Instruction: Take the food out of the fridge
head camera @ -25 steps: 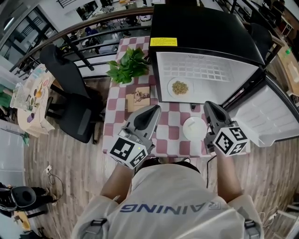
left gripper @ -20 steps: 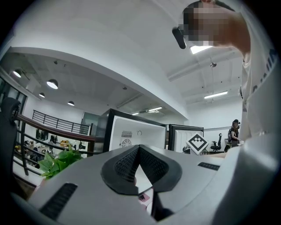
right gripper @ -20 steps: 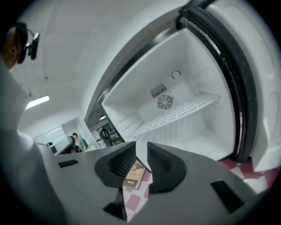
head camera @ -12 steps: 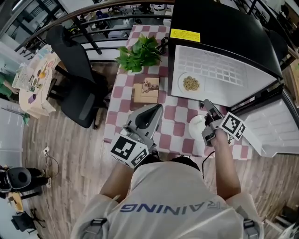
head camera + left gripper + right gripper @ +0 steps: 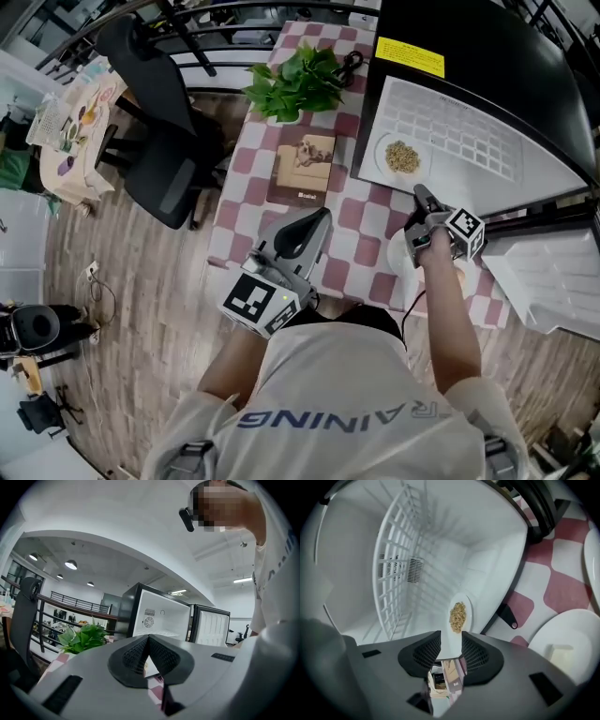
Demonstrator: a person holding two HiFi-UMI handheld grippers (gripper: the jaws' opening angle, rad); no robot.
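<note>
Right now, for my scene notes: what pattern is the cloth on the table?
Red-and-white checked cloth, head view.

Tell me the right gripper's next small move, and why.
Probably ease the right gripper forward until its jaws straddle the near rim of the plate. The jaws have just been opening and hold nothing. The plate with food lies just ahead in the fridge, in line with the gap.

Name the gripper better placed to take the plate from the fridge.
Right. The right gripper sits at the fridge mouth, its jaws just opened and lined up on the plate, nothing pinched yet. The left gripper hangs back over the table, jaws shut.
</note>
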